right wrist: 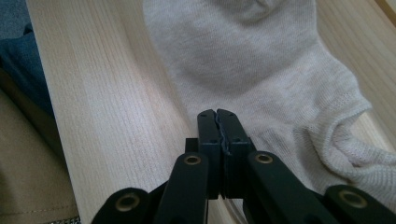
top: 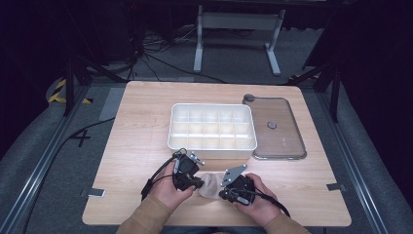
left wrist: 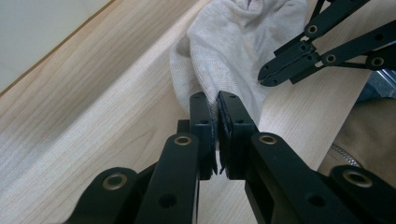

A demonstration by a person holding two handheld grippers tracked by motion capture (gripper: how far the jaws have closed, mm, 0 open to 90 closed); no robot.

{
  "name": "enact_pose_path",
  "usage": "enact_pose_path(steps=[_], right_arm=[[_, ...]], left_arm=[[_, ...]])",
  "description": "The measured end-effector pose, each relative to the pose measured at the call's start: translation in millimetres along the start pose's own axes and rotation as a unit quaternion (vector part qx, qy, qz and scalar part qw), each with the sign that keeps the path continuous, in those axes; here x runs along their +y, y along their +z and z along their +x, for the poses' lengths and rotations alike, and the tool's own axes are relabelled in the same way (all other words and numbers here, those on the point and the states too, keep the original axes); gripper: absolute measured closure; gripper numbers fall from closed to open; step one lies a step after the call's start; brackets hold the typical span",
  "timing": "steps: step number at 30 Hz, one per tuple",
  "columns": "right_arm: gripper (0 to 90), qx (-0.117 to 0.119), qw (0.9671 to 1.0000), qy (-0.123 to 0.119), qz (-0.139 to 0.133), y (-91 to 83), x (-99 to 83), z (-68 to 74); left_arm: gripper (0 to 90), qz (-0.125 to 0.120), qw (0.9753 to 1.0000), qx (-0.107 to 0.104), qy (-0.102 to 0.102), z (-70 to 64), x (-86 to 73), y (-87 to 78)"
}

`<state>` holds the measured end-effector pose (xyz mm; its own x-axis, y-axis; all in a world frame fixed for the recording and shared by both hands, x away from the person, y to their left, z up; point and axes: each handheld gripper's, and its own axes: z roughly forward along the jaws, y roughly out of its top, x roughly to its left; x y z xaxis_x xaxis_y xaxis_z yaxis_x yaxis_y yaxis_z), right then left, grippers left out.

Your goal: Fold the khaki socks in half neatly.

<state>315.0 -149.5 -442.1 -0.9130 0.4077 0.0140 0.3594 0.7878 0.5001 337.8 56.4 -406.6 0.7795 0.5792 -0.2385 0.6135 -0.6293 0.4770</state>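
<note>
A pale beige ankle sock (top: 210,185) lies on the wooden table near its front edge, between the two hand-held grippers. My left gripper (top: 198,183) is shut on the sock's left edge. In the left gripper view its jaws (left wrist: 217,100) pinch the fabric of the sock (left wrist: 229,42), and the right gripper (left wrist: 265,74) shows shut at the sock's far side. My right gripper (top: 223,193) is shut on the sock's right edge. Its own view shows its jaws (right wrist: 217,116) pressed together at the border of the sock (right wrist: 243,60), whose ribbed cuff lies at the lower right.
A white compartment tray (top: 212,147) stands empty just behind the grippers. A clear lid (top: 287,141) with a grey knob lies to its right. The table's front edge (top: 214,225) is close to the hands, and tan sleeves come in from the bottom.
</note>
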Motion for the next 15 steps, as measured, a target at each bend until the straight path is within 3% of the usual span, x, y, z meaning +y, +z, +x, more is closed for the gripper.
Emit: enact_pose_path(steps=[2, 6, 11, 15], right_arm=[[89.8, 0.000, 0.9999, -0.001, -0.011, -2.8, -0.3, -2.0], [89.7, -0.009, 0.9992, 0.026, -0.030, -16.7, -4.7, -14.2], [89.7, -0.035, 0.9971, 0.063, -0.025, -29.4, -19.6, -34.2], [89.8, -0.038, 0.9954, 0.088, -0.006, -31.0, -28.8, -42.7]], left_arm=[[85.1, 0.003, 1.0000, -0.003, 0.002, 1.1, 0.0, -0.9], [85.1, 0.004, 1.0000, -0.006, 0.000, 1.9, -0.4, -3.3], [85.1, 0.009, 0.9999, -0.006, 0.001, 3.9, -0.4, -6.2], [85.1, 0.011, 0.9999, -0.010, -0.006, 5.0, -0.2, -9.3]])
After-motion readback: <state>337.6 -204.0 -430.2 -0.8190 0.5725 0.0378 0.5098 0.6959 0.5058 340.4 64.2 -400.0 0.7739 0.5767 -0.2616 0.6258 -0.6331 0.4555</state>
